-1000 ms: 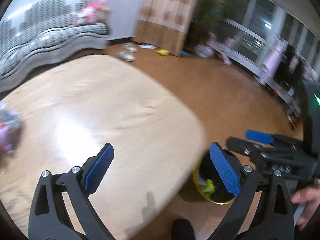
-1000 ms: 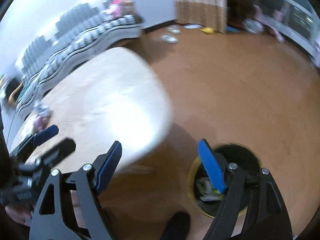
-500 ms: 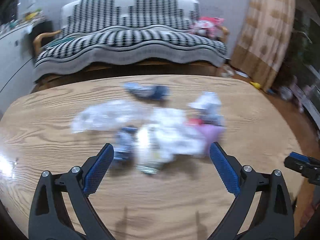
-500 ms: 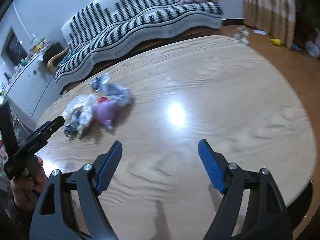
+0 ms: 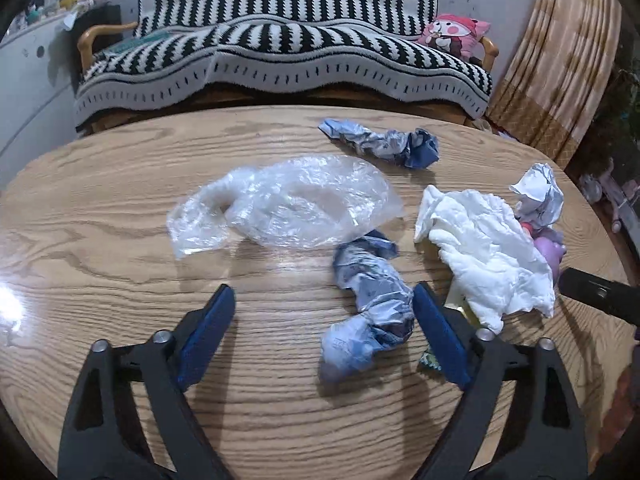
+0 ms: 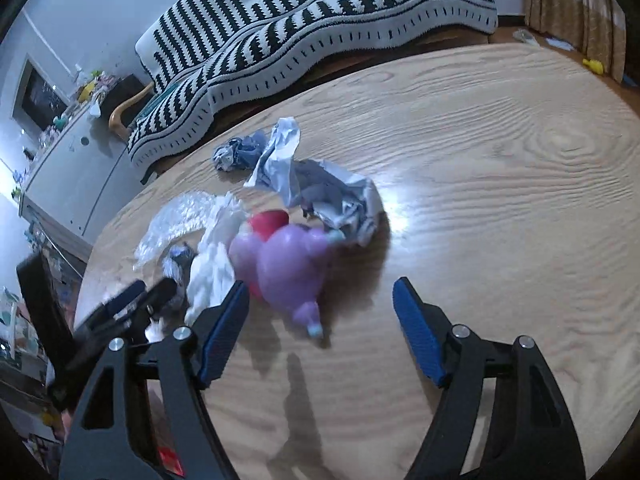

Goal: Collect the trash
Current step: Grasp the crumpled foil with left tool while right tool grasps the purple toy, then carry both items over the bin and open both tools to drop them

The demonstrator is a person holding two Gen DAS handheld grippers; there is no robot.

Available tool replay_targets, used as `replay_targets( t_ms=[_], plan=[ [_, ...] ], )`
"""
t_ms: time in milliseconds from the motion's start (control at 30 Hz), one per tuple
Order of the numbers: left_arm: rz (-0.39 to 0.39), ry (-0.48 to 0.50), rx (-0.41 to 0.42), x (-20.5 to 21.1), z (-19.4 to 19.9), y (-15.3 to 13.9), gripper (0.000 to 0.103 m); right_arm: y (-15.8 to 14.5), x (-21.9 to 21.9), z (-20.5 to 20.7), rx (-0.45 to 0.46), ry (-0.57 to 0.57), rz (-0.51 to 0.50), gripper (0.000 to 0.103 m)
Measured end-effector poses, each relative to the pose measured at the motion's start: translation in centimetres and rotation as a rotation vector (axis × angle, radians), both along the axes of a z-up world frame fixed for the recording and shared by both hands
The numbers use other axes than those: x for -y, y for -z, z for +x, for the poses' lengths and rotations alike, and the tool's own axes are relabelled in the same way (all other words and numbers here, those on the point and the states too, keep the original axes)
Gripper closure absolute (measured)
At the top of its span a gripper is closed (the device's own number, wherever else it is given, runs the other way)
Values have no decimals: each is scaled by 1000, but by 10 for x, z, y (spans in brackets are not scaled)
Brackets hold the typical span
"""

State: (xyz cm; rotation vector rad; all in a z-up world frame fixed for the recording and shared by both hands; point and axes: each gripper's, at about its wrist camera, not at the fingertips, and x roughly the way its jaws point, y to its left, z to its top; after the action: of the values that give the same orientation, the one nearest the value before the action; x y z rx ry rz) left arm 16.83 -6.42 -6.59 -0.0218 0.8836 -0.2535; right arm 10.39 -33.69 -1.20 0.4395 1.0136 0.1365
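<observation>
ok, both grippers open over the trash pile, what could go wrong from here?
1. The left gripper has the twisted blue wrapper hard against its right jaw, not centred; closing may nudge it aside or pinch only an edge.
2. The white tissue lies just outside that jaw and could snag.
3. The right gripper faces the purple toy-like item, rounded and off toward its left jaw, so it may slip out.
</observation>
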Motion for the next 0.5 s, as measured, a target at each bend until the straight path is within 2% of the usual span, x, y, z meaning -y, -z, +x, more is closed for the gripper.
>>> replay_targets(
  t_ms=[100,167,200,233,267,400,500],
  plan=[
    [-32,24,-21,5,4,2,40,9,-2,12,-5,4,59,34],
    [-27,35,-23,9,3,3,65,10,-4,15,7,4,70,41],
    [-29,38,-26,11,3,3,67,10,-4,16,12,-3,94,46],
    [-36,34,-28,11,3,2,69,9,-4,15,19,-13,120,59],
    [-51,28,-32,11,3,2,70,7,-5,15,24,-16,128,64],
    [-68,17,-35,12,-3,-7,71,-12,-7,4,54,-35,84,67],
    [-51,28,1,16,-18,-24,71,-34,-3,-11,92,-33,15,67]
  ],
)
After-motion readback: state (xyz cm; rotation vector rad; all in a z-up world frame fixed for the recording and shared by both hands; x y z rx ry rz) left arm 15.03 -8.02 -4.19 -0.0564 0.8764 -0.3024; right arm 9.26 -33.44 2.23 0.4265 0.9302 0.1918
